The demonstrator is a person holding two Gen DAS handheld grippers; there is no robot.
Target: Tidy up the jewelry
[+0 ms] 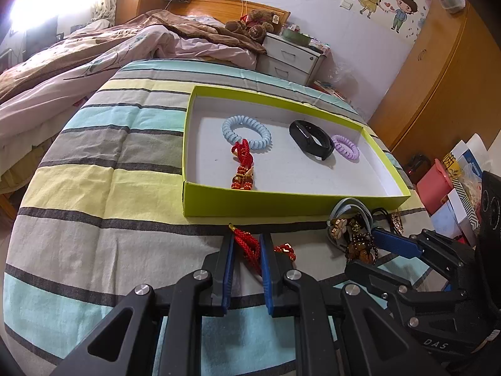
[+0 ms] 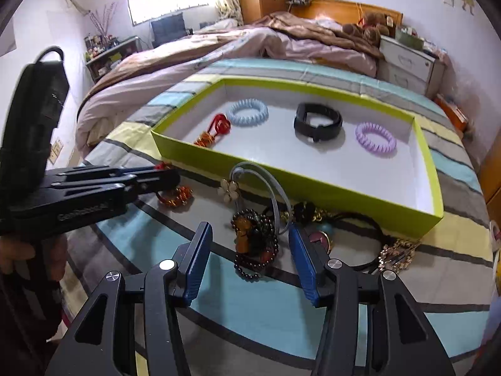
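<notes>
Though its beaded end is hidden behind the fingers, the left gripper (image 1: 247, 250) clenches a red cord charm (image 1: 250, 247); the right gripper (image 2: 250, 253) stands released over a tangled bead bracelet (image 2: 256, 250).

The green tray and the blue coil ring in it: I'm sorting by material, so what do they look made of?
Green tray: looks like cardboard, matte lime outside, white inside, with sharp folded edges. Blue coil ring: probably glossy plastic, a smooth spiral like phone cord.

- Bright daylight from a blown-out, overexposed window (image 1: 37, 3), glaring white at upper left.
- Soft shadows under the lime-green cardboard tray (image 2: 313, 188) on the striped bedspread (image 1: 94, 188).
- Strong fisheye bending with dark vignetted corners.
- Sharp at centre, smeared towards the edges.
</notes>
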